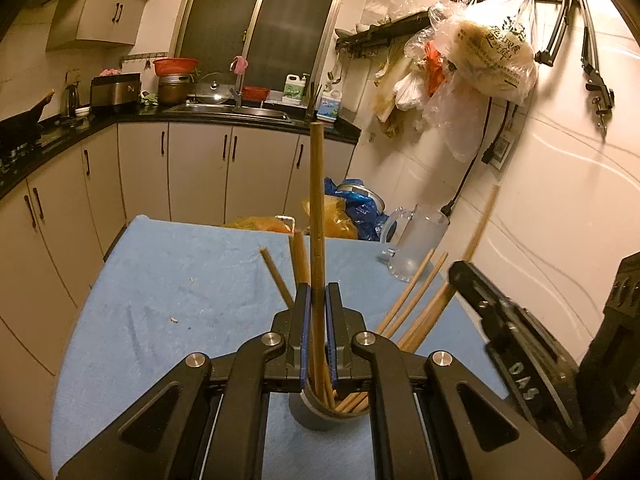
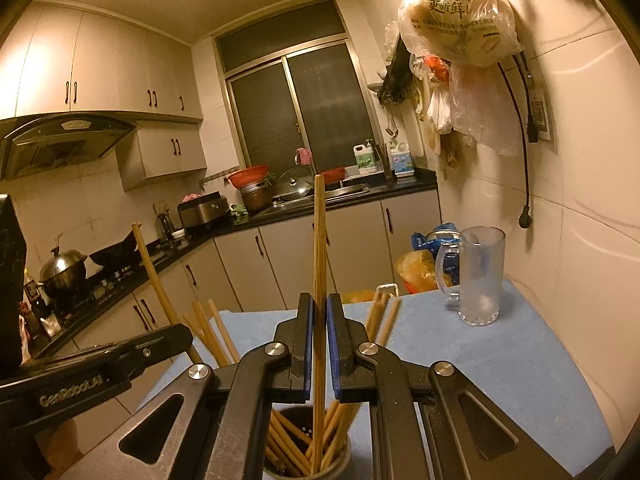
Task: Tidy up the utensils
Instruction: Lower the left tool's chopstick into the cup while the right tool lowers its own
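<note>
Only rightward: perforated holder (image 2: 306, 440) interior

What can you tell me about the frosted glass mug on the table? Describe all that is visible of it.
The frosted glass mug is tall and cylindrical, with cloudy walls, a clearer thick base and a clear loop handle on its left side in the right wrist view. It stands upright and looks empty, on the blue cloth near the table's far corner by the white wall. Nothing but the cloth touches it; both grippers are apart from it.
</note>
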Demonstrator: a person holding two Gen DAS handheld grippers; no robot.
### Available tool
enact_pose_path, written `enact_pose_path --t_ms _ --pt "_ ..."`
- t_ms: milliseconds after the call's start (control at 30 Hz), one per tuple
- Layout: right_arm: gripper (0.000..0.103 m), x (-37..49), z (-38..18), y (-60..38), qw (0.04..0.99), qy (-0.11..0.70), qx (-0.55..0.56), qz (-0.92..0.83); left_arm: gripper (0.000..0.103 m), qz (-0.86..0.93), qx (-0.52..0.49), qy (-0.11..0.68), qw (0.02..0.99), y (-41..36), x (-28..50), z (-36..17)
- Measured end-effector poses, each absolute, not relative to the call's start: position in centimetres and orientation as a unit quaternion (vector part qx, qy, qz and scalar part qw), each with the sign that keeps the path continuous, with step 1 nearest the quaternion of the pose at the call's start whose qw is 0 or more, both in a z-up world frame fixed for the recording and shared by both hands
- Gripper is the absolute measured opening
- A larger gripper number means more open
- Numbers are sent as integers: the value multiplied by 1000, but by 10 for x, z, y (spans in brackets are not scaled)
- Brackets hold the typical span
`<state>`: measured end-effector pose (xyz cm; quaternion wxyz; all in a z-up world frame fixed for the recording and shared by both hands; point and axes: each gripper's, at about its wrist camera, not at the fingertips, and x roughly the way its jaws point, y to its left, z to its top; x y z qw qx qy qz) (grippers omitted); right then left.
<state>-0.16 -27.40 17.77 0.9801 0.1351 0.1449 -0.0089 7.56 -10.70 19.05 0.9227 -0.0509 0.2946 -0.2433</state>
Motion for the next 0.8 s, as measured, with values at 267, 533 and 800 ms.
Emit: enact_pose_path --t_ms 267,533,800 --pt "8 -22 169 -285 978 150 147 -16 7 -238 -54 306 920 -102 74 175" --pt "8 -23 150 -293 971 173 164 -19 7 -233 -44 311 920 -105 72 164" --pt "8 -4 134 -295 962 205 180 -11 7 -230 -39 320 918 -109 77 157"
